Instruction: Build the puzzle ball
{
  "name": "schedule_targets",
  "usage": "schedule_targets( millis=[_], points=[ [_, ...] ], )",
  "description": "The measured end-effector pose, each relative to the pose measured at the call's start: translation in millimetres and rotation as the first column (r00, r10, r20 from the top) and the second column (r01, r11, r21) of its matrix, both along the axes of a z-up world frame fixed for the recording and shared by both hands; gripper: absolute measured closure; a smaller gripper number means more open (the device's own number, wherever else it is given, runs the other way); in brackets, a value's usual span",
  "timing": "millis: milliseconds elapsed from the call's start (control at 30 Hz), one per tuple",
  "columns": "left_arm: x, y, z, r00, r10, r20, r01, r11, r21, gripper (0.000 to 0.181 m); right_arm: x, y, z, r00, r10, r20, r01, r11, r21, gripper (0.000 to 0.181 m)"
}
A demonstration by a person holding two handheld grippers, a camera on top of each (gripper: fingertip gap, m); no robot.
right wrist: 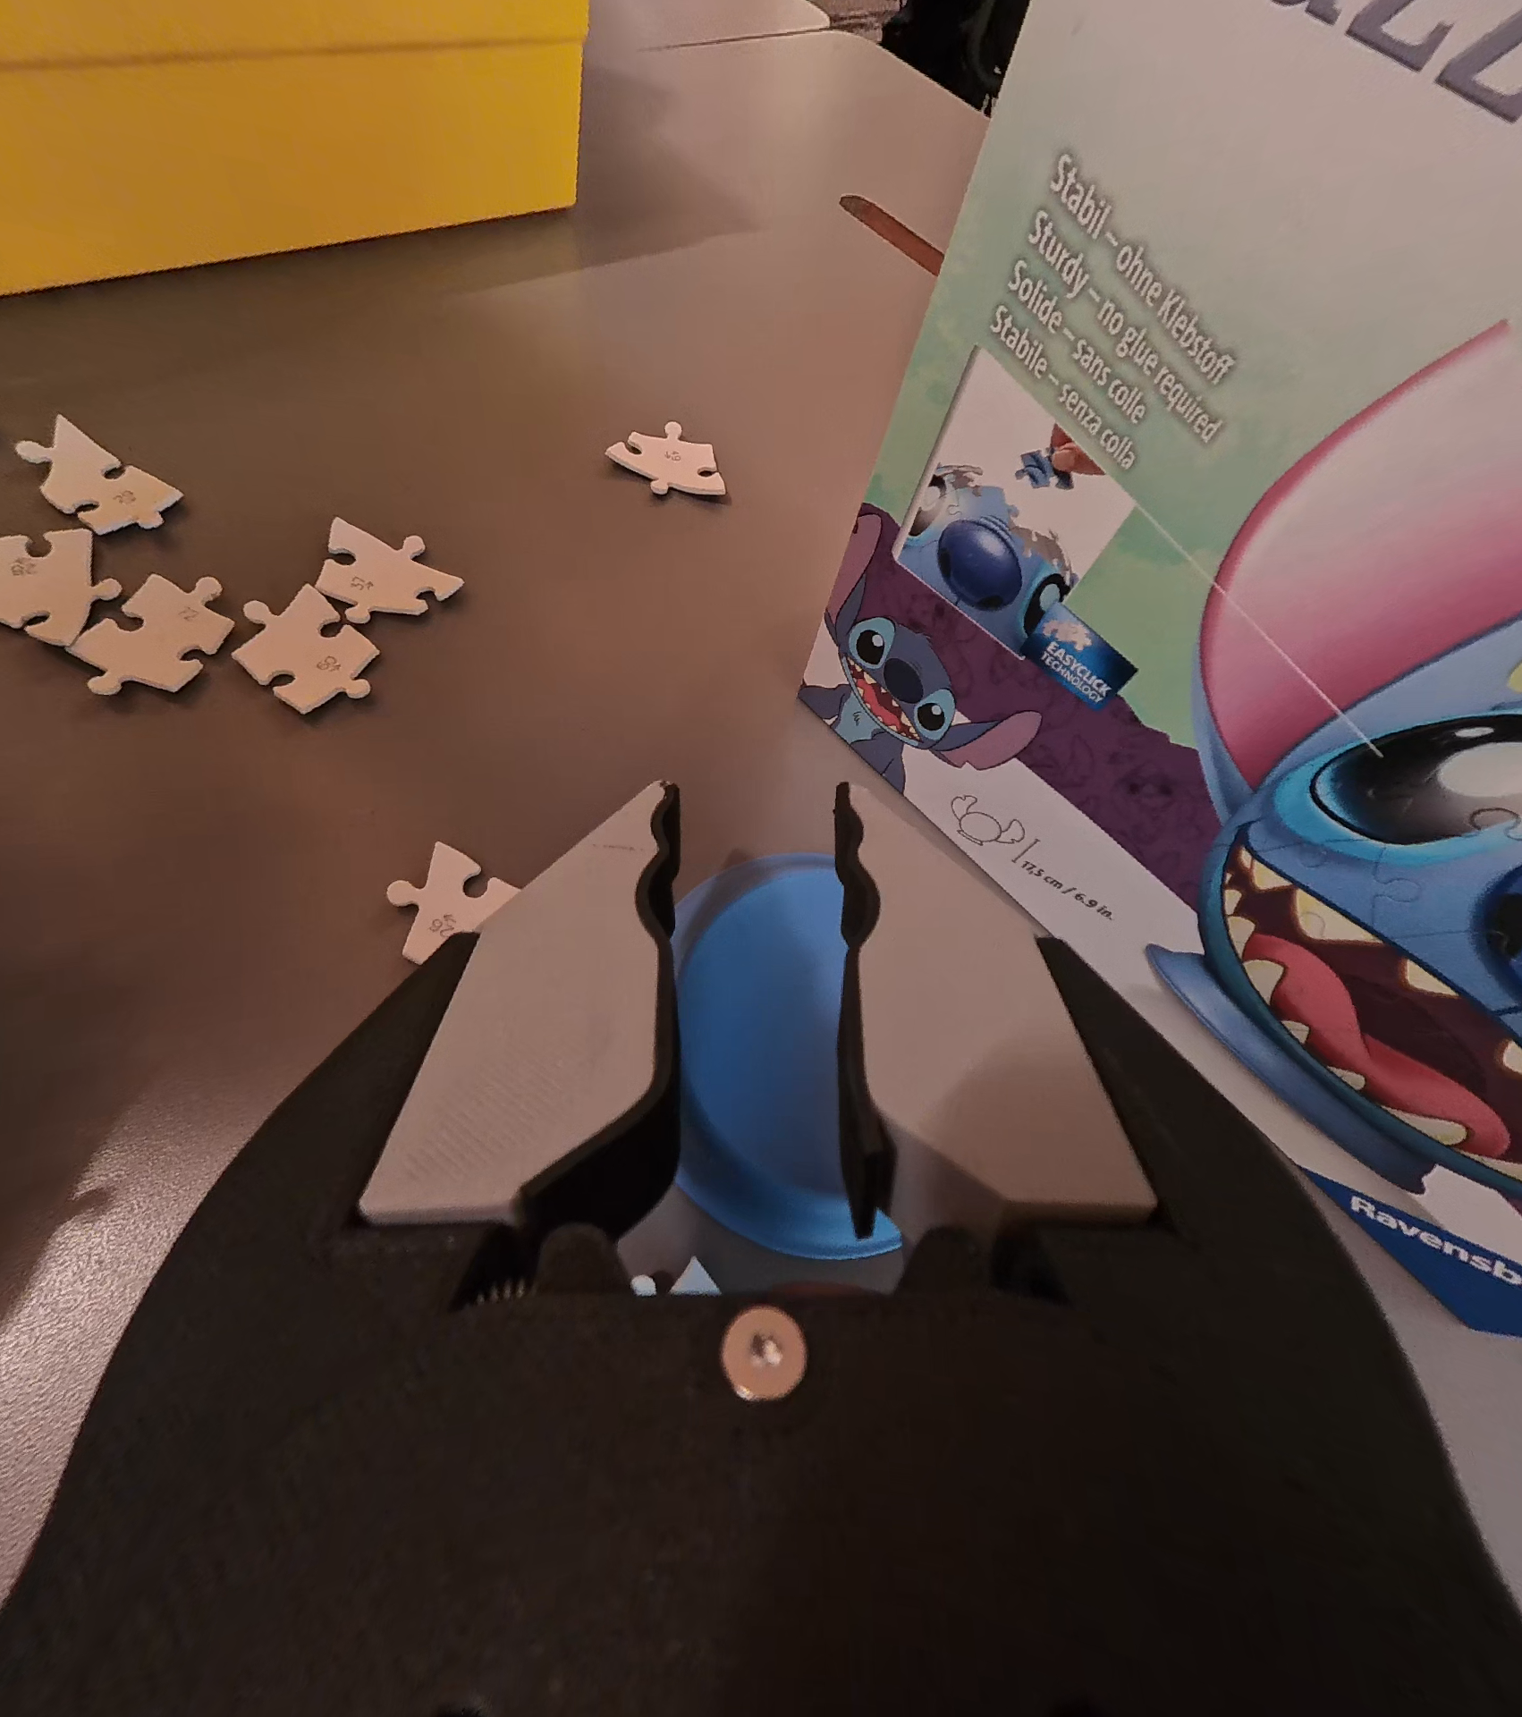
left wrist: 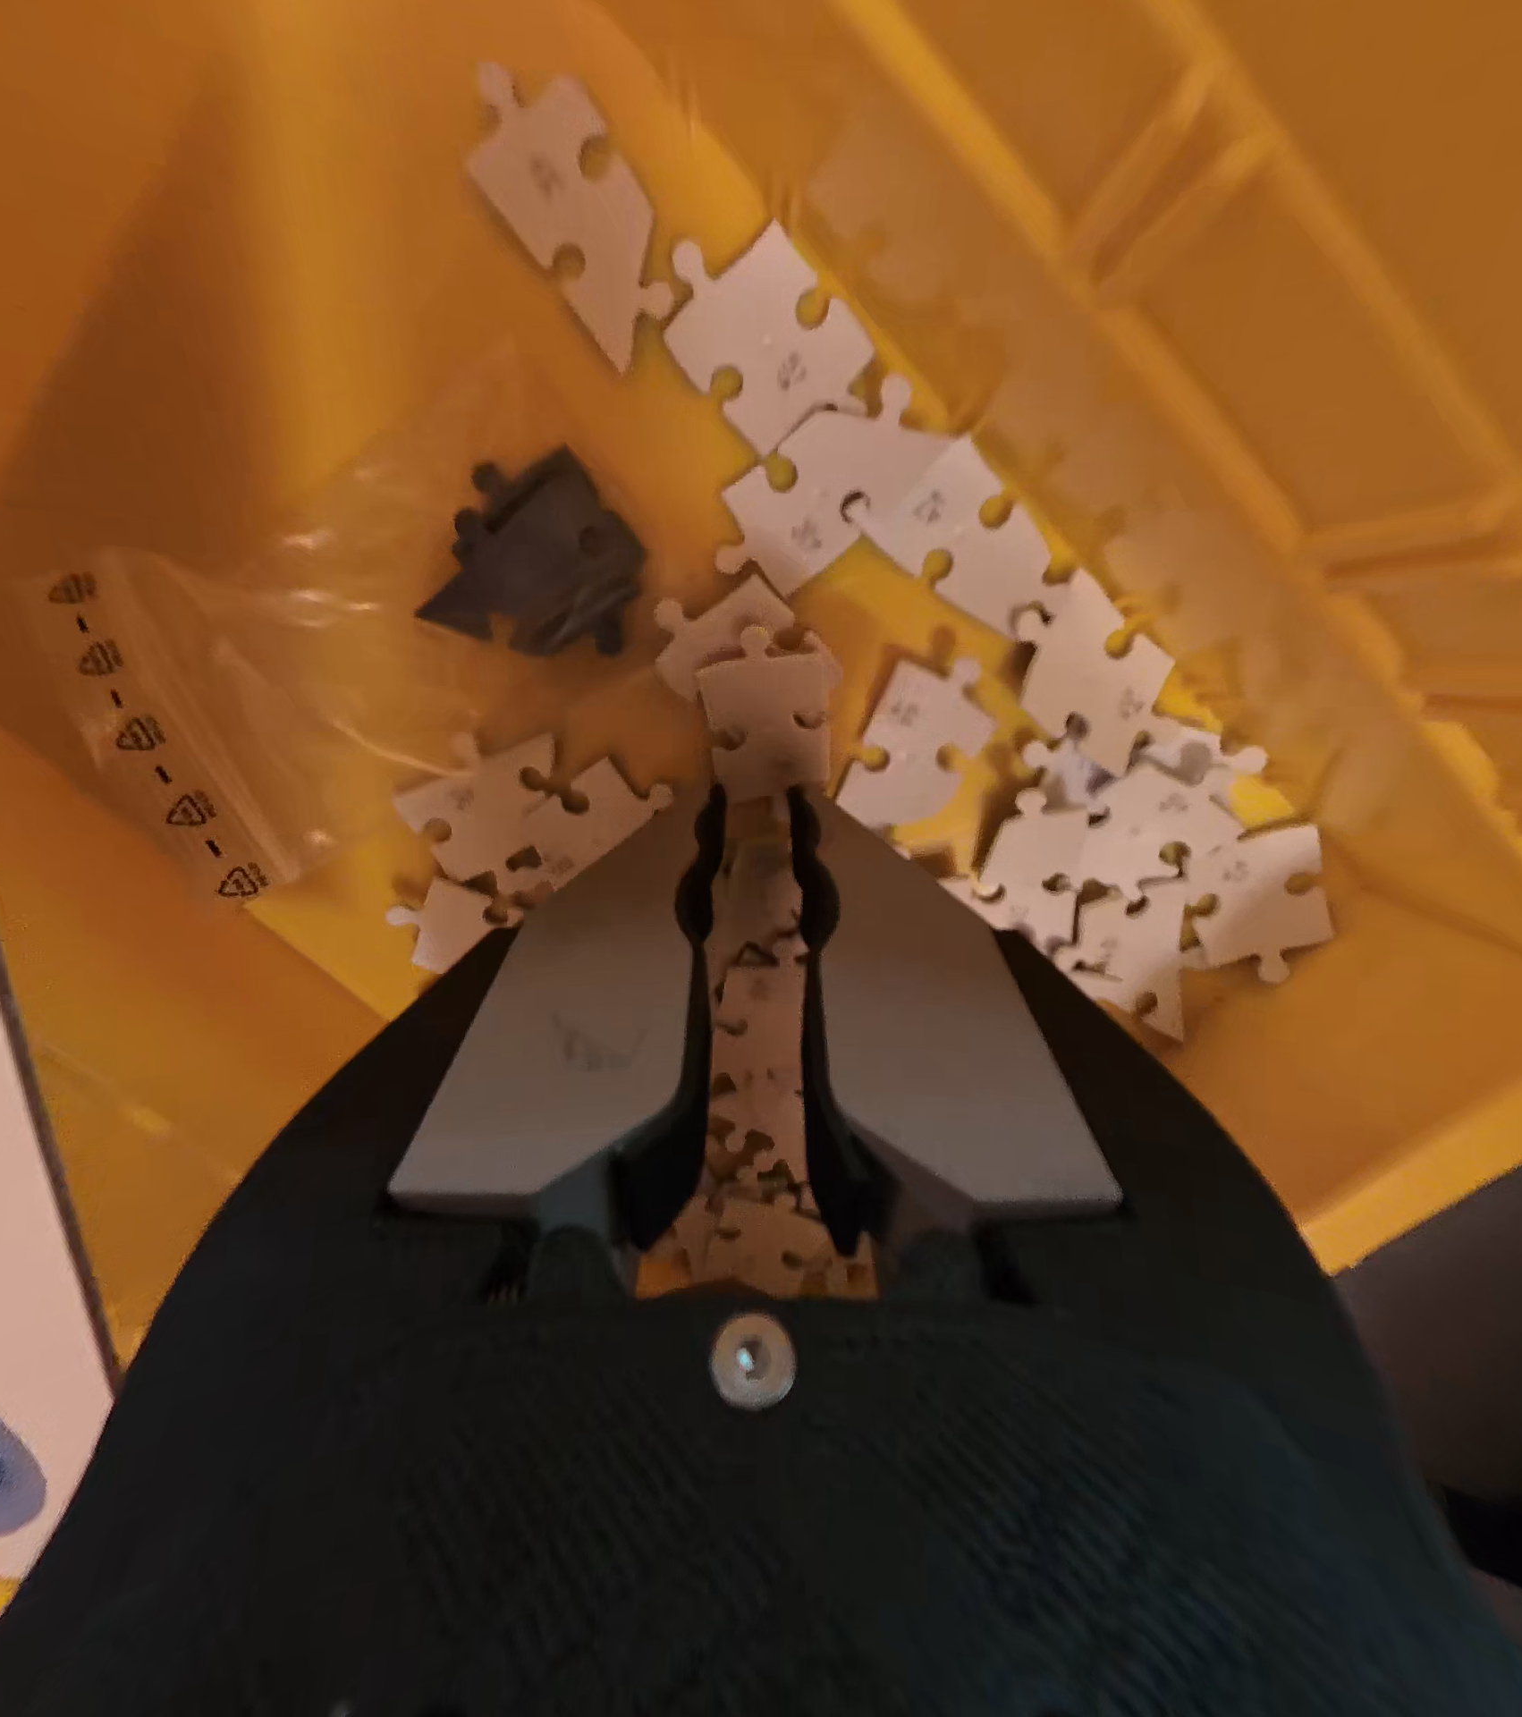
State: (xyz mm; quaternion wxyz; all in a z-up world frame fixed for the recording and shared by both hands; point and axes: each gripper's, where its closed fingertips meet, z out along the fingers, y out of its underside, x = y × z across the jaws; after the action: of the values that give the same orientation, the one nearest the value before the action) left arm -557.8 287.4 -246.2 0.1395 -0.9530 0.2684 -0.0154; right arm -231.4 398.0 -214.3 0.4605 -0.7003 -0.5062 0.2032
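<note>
In the left wrist view my left gripper [left wrist: 757, 794] reaches into a yellow box [left wrist: 181, 279] and is shut on a white puzzle piece [left wrist: 767, 715] that sticks out past its tips. Many loose white pieces [left wrist: 776, 344] lie face down in the box, with a dark grey piece [left wrist: 544, 567] to the left. In the right wrist view my right gripper [right wrist: 753, 799] is open over the table, and a blue round plastic part [right wrist: 757, 1022] shows between its fingers. Several white pieces [right wrist: 311, 650] lie on the table to the left, one [right wrist: 669, 460] lies farther off, and one [right wrist: 441, 897] is beside the left finger.
A clear plastic bag [left wrist: 181, 725] lies in the yellow box at the left. The puzzle's printed carton [right wrist: 1203, 557] stands close on the right of my right gripper. The yellow box [right wrist: 228, 158] sits at the far left of the grey table [right wrist: 367, 836]. One gripper's finger ends stand about 35 centimetres off the other's.
</note>
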Motion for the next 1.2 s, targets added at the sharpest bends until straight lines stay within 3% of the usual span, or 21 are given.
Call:
schedule_targets(
  millis=[300, 433, 600, 733, 867, 933, 1033, 1133, 1200],
  points=[
    [-17, -17, -1, 0.999, 0.029, -0.024, -0.031, 0.995, -0.094, 0.170, 0, 0, 0, 1.000, 0.001, 0.001, -0.001, 1.000, 0.002, 0.151],
    [-22, -6, 2, 0.997, 0.045, -0.059, -0.047, 0.998, -0.036, 0.166, 0, 0, 0, 1.000, 0.002, 0.002, -0.002, 1.000, 0.002, 0.151],
    [15, 12, 24, 0.995, -0.016, 0.101, 0.006, 0.995, 0.101, 0.163, -1, -1, -1, 1.000, 0.003, 0.009, -0.003, 1.000, 0.005, 0.151],
    [42, -11, 14, 0.980, -0.111, 0.165, 0.113, 0.994, -0.004, 0.163, -1, -1, -1, 1.000, 0.003, 0.014, -0.003, 1.000, 0.006, 0.151],
    [42, -17, 2, 0.982, -0.152, 0.114, 0.157, 0.987, -0.032, 0.165, -1, -1, -1, 1.000, 0.002, 0.012, -0.002, 1.000, 0.006, 0.151],
    [30, -10, 1, 0.992, -0.115, 0.059, 0.116, 0.993, -0.013, 0.174, -1, -1, -1, 1.000, 0.002, 0.014, -0.002, 1.000, 0.006, 0.151],
    [8, 5, 5, 0.999, -0.041, -0.027, 0.042, 0.998, 0.047, 0.167, -1, -1, -2, 1.000, 0.002, 0.014, -0.003, 1.000, 0.006, 0.151],
    [43, -4, 18, 0.976, -0.100, 0.194, 0.098, 0.995, 0.024, 0.167, -1, -1, -2, 1.000, 0.002, 0.014, -0.003, 1.000, 0.005, 0.151],
    [60, -16, 20, 0.953, -0.149, 0.263, 0.156, 0.988, -0.009, 0.166, -1, -1, -2, 1.000, 0.002, 0.014, -0.002, 1.000, 0.005, 0.151]
  ],
)
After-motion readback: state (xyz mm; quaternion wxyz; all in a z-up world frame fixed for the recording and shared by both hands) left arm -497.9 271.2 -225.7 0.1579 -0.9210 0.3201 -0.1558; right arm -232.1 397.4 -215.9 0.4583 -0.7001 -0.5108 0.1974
